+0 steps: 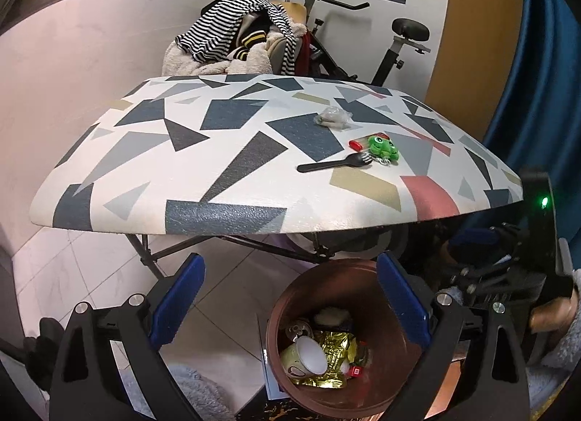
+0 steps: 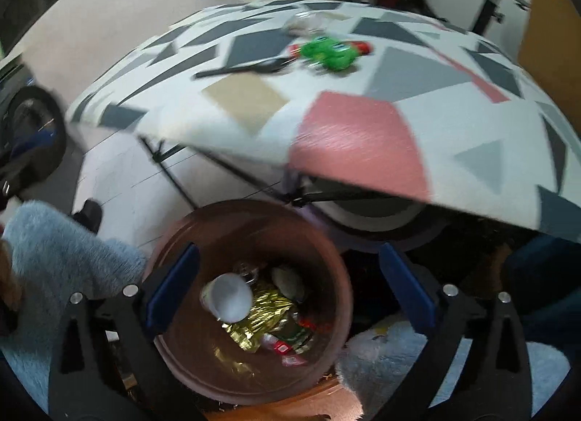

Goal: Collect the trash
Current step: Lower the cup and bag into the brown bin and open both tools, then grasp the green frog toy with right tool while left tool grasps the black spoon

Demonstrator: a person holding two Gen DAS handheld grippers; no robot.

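You are holding the right gripper (image 2: 287, 286) wide open and empty over the brown bin (image 2: 337, 297); the left gripper (image 1: 290, 297) is gaping empty too. The black plastic fork (image 1: 334, 164) is lying on the table (image 1: 218, 210), light, stiff, likely slippery: pinch its handle

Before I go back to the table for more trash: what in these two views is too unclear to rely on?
- Crumpled clear wrapper: small in the left wrist view, motion-blurred in the right; contents unreadable.
- Red item behind the green frog toy: partly hidden in both views.
- Brown bin: the paper cup and gold foil cover what lies beneath.
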